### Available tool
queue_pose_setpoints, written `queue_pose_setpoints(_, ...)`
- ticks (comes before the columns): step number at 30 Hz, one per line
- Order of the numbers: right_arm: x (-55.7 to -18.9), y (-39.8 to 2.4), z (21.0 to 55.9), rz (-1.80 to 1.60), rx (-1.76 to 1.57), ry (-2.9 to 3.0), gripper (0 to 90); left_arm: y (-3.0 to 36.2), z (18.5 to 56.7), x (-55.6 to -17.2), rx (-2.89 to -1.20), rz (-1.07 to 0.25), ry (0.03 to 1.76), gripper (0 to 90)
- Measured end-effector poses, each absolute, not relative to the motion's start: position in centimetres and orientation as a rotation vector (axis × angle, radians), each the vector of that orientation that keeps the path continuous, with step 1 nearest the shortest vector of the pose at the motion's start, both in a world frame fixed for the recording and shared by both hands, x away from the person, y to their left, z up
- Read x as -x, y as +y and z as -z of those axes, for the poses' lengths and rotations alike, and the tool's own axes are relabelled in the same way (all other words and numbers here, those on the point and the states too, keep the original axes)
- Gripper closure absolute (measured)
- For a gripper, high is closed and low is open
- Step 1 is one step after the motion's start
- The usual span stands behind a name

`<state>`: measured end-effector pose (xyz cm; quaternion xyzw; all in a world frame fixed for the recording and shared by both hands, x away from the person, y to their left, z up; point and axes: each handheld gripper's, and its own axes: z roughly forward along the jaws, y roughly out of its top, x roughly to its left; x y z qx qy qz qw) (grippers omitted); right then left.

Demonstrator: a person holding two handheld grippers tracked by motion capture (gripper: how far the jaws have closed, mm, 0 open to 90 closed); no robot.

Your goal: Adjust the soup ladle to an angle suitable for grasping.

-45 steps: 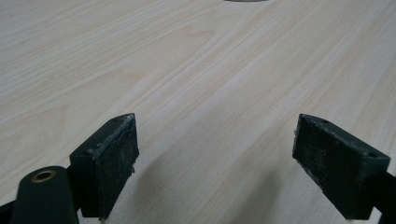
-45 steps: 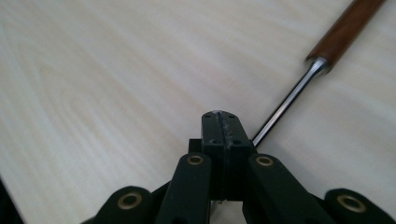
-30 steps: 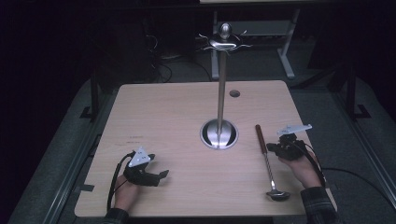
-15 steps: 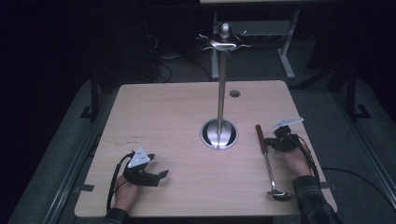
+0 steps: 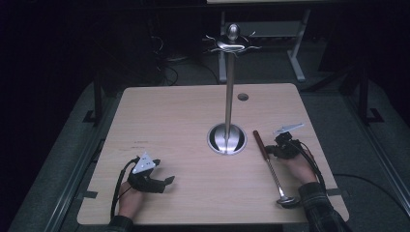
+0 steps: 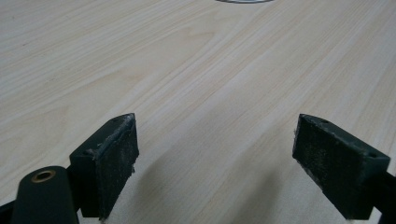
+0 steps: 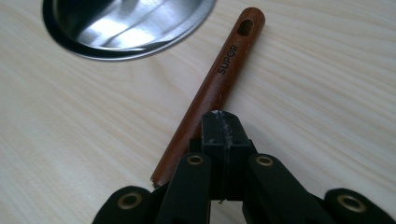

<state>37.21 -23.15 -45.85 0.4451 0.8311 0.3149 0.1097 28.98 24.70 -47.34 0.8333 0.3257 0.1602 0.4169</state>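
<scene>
A ladle (image 5: 270, 166) with a reddish wooden handle (image 7: 229, 70) and a steel bowl (image 5: 287, 199) lies flat on the table's right side, handle end toward the stand. My right gripper (image 5: 269, 151) comes at the handle from the right. Its jaws (image 7: 223, 123) are shut on each other with nothing between them, and their tips sit just over the handle's lower half. Whether they touch the wood I cannot tell. My left gripper (image 5: 167, 182) rests near the front left, jaws wide open (image 6: 215, 154) over bare wood.
A steel stand with a round base (image 5: 226, 138) and a tall pole (image 5: 230, 92) topped by hooks stands at the table's middle. The base (image 7: 126, 23) lies close beyond the handle's tip. A small hole (image 5: 243, 96) is in the table (image 5: 159, 116) at the back.
My right gripper has moved left toward the ladle handle and now sits over it, jaws still shut. The left gripper has stayed put.
</scene>
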Motion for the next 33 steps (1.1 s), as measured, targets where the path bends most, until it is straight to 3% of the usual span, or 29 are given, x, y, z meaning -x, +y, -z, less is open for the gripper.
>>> queue_pose_setpoints(22,-36.7,-22.1,45.6,-0.961,-1.235,2.528,90.0,24.7,47.3,-29.0,-2.093,-0.400,0.819,14.0)
queue_pose_setpoints(33,-35.7,-23.2,44.2,-0.957,-1.357,2.479,89.8,24.8,47.3,-29.0,-2.100,-0.402,0.815,14.0)
